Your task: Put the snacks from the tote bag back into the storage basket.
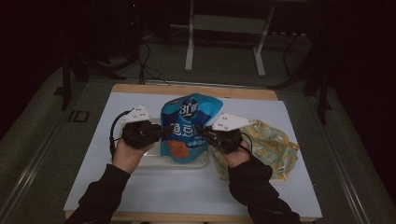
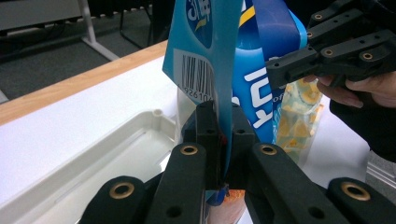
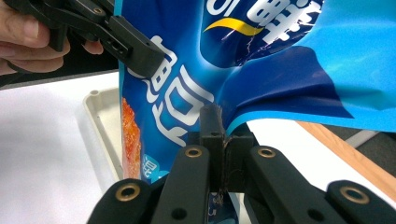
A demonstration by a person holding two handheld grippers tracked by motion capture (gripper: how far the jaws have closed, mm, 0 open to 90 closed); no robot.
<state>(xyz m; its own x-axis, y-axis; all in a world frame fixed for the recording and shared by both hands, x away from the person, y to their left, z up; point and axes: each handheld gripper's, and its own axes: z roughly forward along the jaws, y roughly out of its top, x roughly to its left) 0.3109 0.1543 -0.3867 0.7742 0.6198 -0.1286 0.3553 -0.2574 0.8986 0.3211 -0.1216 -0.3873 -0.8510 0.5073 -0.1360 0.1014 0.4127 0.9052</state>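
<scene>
The left tool (image 1: 164, 131) pinches the left edge of a blue snack bag (image 1: 187, 126), and the right tool (image 1: 200, 130) pinches its right edge, jaws pressed together on the film. The bag hangs between them over a clear plastic tray (image 1: 148, 161) on the white tabletop (image 1: 187, 191), its long axis running away from the person, top end farthest. A yellow patterned bag (image 1: 273, 147) lies just right.

A snack bag (image 1: 187, 126) stands over a shallow tray (image 1: 144, 161) at the counter's (image 1: 187, 191) middle. The left gripper (image 1: 164, 131) meets its left edge, the right gripper (image 1: 200, 130) its right. A second pouch (image 1: 273, 147) lies right of the tray.
</scene>
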